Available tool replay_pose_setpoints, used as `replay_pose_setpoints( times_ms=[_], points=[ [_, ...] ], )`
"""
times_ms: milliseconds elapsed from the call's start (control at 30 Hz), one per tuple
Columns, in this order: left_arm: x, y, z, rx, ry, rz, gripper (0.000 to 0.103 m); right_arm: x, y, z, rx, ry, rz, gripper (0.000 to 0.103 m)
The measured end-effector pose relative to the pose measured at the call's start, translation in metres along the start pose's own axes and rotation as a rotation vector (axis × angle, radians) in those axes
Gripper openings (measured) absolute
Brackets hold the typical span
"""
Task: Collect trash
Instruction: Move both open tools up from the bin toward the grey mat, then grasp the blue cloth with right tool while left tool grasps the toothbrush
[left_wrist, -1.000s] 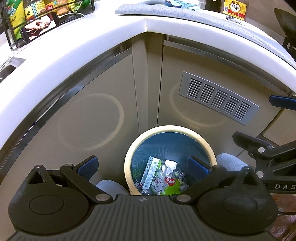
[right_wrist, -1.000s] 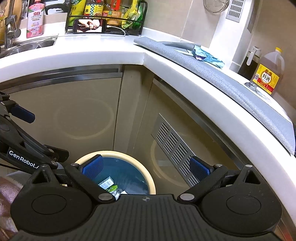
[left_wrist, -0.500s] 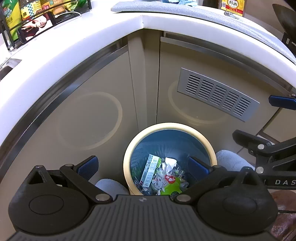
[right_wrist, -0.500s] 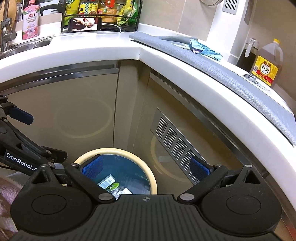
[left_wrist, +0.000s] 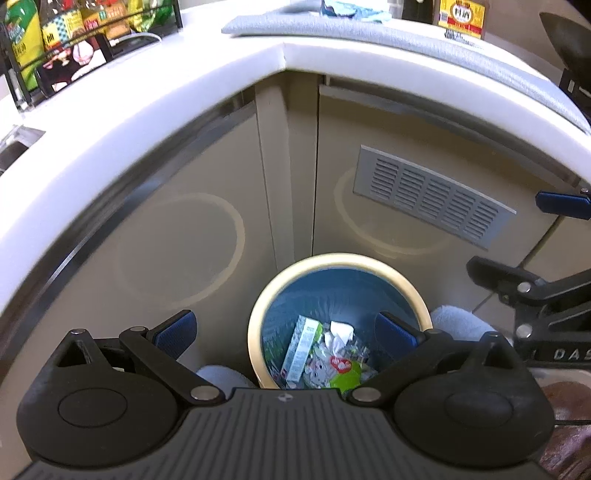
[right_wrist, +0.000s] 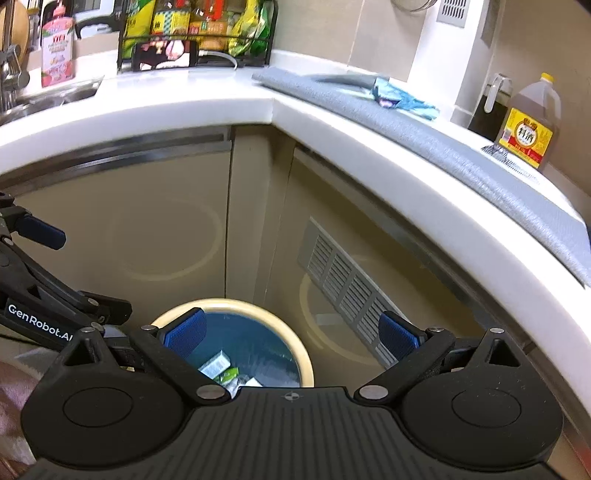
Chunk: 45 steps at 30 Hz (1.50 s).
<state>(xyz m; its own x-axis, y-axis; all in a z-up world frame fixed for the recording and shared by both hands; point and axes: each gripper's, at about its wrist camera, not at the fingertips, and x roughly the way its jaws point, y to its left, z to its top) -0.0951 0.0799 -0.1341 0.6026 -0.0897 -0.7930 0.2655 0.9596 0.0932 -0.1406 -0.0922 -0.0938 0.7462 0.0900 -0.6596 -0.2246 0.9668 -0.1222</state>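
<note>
A white L-shaped counter (right_wrist: 332, 122) wraps an inside corner above beige cabinet doors (left_wrist: 177, 251), one fitted with a vent grille (left_wrist: 432, 206). A grey mat (right_wrist: 461, 155) and an oil bottle (right_wrist: 528, 122) sit on top. The trash bin (left_wrist: 402, 269) stands on the floor in the corner, holding a carton (left_wrist: 301, 349) and wrappers. Left gripper (left_wrist: 286, 328) and right gripper (right_wrist: 291, 332): fingers apart, empty. Compared with 0.5 s earlier, both views have tilted slightly upward, showing more of the counter.
</note>
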Motion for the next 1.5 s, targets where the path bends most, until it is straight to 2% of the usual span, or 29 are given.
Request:
replay_pose_setpoints(
  times_ms=[133, 300, 433, 567, 700, 867, 1067, 1167, 1233, 1300, 1367, 1467, 1500],
  points=[
    [-0.008, 0.005, 0.008, -0.025, -0.021, -0.003, 0.103, -0.011, -0.013, 0.013, 0.057, -0.055, 0.021, 0.100],
    [-0.024, 0.012, 0.021, -0.066, -0.056, -0.016, 0.103, -0.018, -0.048, 0.047, 0.175, -0.139, 0.040, 0.101],
    [-0.035, 0.014, 0.029, -0.090, -0.080, -0.029, 0.103, -0.010, -0.085, 0.087, 0.283, -0.187, 0.042, 0.103],
    [-0.043, 0.013, 0.035, -0.094, -0.098, -0.034, 0.103, 0.016, -0.129, 0.136, 0.474, -0.212, 0.075, 0.103],
    [-0.045, 0.013, 0.042, -0.096, -0.094, -0.036, 0.103, 0.060, -0.164, 0.189, 0.603, -0.215, 0.101, 0.103],
    [-0.041, 0.018, 0.049, -0.098, -0.070, -0.028, 0.103, 0.135, -0.196, 0.243, 0.754, -0.213, 0.047, 0.103],
    [-0.028, 0.031, 0.060, -0.120, -0.012, -0.013, 0.103, 0.244, -0.233, 0.279, 1.037, -0.063, 0.023, 0.103],
    [-0.021, 0.037, 0.064, -0.121, 0.011, -0.003, 0.103, 0.283, -0.234, 0.292, 1.070, -0.030, -0.053, 0.103],
    [-0.016, 0.040, 0.067, -0.130, 0.023, 0.007, 0.103, 0.304, -0.233, 0.301, 1.053, -0.008, -0.061, 0.103],
    [-0.010, 0.043, 0.071, -0.147, 0.035, 0.008, 0.103, 0.313, -0.229, 0.306, 1.024, -0.028, -0.074, 0.095],
    [-0.007, 0.046, 0.076, -0.170, 0.030, -0.002, 0.103, 0.313, -0.224, 0.309, 0.963, -0.049, -0.077, 0.047],
    [-0.006, 0.045, 0.087, -0.187, -0.009, -0.024, 0.103, 0.304, -0.228, 0.301, 0.919, -0.039, -0.070, 0.036],
    [-0.007, 0.043, 0.092, -0.180, -0.026, -0.035, 0.103, 0.297, -0.230, 0.295, 0.916, -0.039, -0.075, 0.036]
  ],
)
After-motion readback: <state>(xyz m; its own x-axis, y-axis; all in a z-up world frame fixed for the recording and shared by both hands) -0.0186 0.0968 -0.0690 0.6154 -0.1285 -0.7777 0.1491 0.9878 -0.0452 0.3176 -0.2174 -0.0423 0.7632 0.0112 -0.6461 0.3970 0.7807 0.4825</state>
